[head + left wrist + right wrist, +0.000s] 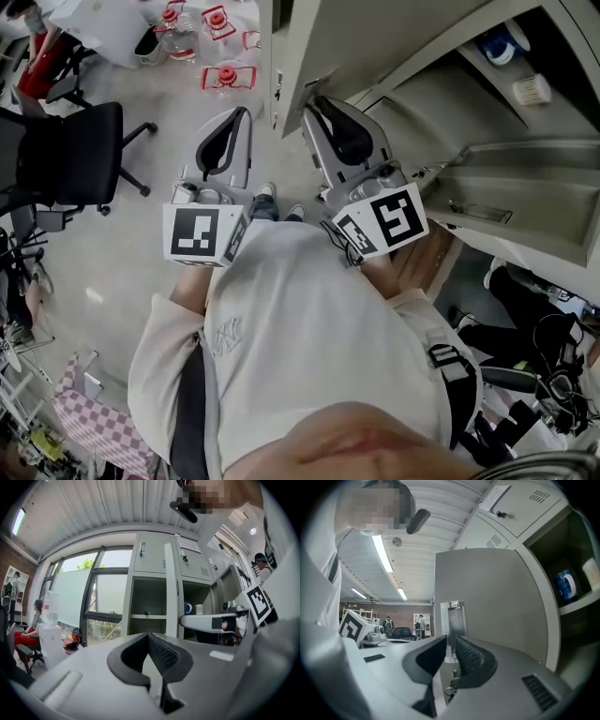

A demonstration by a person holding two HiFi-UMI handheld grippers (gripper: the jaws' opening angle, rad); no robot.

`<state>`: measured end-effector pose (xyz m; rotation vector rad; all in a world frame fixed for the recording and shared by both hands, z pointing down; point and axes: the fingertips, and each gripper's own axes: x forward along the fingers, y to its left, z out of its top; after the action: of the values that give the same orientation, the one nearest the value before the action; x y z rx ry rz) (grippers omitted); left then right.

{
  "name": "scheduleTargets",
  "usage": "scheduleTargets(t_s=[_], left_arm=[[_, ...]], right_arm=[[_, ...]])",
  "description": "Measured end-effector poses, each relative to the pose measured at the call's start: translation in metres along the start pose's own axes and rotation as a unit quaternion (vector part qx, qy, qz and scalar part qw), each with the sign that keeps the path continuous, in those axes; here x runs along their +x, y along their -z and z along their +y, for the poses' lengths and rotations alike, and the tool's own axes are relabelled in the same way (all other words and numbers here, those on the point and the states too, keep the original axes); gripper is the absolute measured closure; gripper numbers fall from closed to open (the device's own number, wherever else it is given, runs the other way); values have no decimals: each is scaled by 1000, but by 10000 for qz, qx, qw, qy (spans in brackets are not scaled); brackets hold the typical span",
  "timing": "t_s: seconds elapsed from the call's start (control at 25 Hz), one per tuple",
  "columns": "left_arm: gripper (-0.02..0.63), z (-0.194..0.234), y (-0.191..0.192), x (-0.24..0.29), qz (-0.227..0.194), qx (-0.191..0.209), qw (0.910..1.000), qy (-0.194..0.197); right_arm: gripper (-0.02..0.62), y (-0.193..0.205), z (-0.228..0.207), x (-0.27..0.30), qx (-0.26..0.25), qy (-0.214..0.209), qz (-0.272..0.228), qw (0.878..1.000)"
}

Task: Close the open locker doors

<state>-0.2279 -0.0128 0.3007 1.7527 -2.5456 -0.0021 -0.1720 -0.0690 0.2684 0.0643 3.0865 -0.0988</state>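
Standing at the lockers (154,559), the person holds both grippers up in front of the chest. The left gripper (146,637) has its jaws brought together at the tips with nothing between them, and it points toward two open compartments side by side. The left compartment (146,597) has one shelf across it. The right compartment (202,595) holds a blue cup (187,607) and a white cup (198,609), standing just beside each other on its shelf. The two upper doors (151,552) above them are shut.

The right gripper (451,639) has its jaws a sliver apart, right at the free edge of the open locker door (497,602). The door's latch strip (456,618) lines up with the gap. Whether the pads press on the door edge cannot be told. Past the door, the right gripper view shows the same two cups on their shelf.

In the head view, clear water jugs (223,77) with red caps stand on the floor, and a black office chair (80,155) sits well apart from the lockers.
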Motion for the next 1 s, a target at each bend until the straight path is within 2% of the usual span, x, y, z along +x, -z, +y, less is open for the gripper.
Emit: scheduleTargets(t_s=[0.32,0.68,0.88,1.0], left_arm=[[604,10,8,22,47,-19,9995,296],[604,53,8,37,-5,-14,9999,145],[604,82,5,41,-20,-55,10000,-16],[604,95,1,44,-97,7,10000,22]], right_arm=[[571,2,-3,24,45,-119,-52,9999],[571,6,-26,80,-266,87,-23,9996],[571,8,-43,112,-436,316,-9,9986],[571,6,-55,132,-518,481,-3,9975]])
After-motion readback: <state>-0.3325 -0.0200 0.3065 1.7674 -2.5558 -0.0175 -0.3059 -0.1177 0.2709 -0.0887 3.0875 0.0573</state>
